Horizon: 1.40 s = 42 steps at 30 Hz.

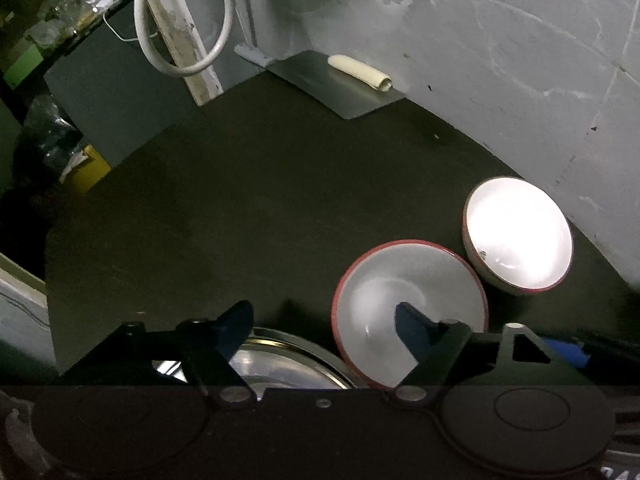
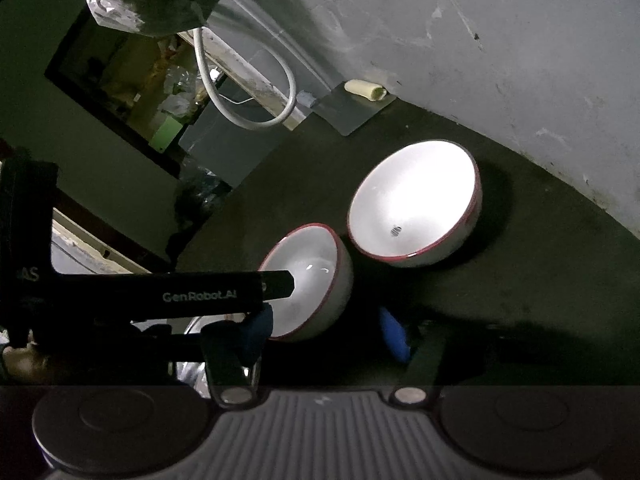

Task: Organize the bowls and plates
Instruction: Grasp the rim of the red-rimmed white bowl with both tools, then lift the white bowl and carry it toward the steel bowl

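Two white bowls with red rims stand on the dark table. The near bowl is smaller in view, and the far bowl sits by the wall. My left gripper is open. Its right finger dips inside the near bowl and its left finger hangs outside, over a steel plate. My right gripper is open around the near bowl's front side. Its left pad is at the rim and its right pad stands apart from the bowl. The left gripper's black body crosses the right wrist view.
A grey wall curves close behind the bowls. A metal sheet with a cream roll lies at the back. A white cable loops beside a wooden post. The table edge drops off at left.
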{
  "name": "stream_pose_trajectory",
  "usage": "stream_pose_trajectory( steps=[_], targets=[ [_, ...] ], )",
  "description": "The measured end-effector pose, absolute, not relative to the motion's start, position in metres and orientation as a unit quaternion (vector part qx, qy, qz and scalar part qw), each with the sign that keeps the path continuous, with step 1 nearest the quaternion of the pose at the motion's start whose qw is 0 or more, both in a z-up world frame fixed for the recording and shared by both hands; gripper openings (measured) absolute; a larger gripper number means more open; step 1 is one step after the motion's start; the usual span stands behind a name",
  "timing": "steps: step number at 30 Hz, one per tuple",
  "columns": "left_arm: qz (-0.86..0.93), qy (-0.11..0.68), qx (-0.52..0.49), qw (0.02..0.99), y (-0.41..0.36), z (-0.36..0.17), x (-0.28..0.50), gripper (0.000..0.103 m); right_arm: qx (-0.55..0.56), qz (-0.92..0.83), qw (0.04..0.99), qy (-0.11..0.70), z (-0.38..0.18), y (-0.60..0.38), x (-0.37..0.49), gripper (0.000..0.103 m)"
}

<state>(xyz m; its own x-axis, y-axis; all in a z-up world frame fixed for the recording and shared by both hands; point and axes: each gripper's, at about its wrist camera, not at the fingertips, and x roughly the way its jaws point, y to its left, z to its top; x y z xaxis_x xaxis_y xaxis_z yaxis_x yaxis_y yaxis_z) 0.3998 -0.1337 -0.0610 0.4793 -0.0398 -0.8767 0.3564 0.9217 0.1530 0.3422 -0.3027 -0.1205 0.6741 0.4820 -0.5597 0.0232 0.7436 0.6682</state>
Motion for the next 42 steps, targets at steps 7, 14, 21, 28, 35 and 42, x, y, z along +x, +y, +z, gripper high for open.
stream_pose_trajectory(
  steps=[7, 14, 21, 28, 35, 42],
  targets=[
    [-0.118, 0.519, 0.153, 0.833, -0.137, -0.062, 0.406, 0.031, 0.334, 0.135, 0.851, 0.382, -0.123, -0.298, 0.349, 0.045],
    [-0.122, 0.528, 0.133, 0.829, -0.136, -0.067, 0.405, 0.016, 0.335, 0.140, 0.845, 0.393, -0.129, -0.294, 0.356, 0.034],
    [-0.127, 0.530, 0.119, 0.830, -0.131, -0.066, 0.402, 0.016, 0.330, 0.146, 0.846, 0.392, -0.128, -0.294, 0.354, 0.033],
    [-0.169, 0.518, 0.103, 0.832, -0.126, -0.063, 0.378, 0.012, 0.326, 0.138, 0.852, 0.386, -0.125, -0.307, 0.342, 0.029],
    [-0.196, 0.502, 0.060, 0.840, -0.114, -0.056, 0.346, 0.012, 0.320, 0.134, 0.859, 0.377, -0.121, -0.311, 0.316, 0.028],
    [-0.226, 0.464, 0.026, 0.856, -0.097, -0.040, 0.307, 0.012, 0.295, 0.135, 0.875, 0.359, -0.100, -0.305, 0.283, 0.028]
  ],
)
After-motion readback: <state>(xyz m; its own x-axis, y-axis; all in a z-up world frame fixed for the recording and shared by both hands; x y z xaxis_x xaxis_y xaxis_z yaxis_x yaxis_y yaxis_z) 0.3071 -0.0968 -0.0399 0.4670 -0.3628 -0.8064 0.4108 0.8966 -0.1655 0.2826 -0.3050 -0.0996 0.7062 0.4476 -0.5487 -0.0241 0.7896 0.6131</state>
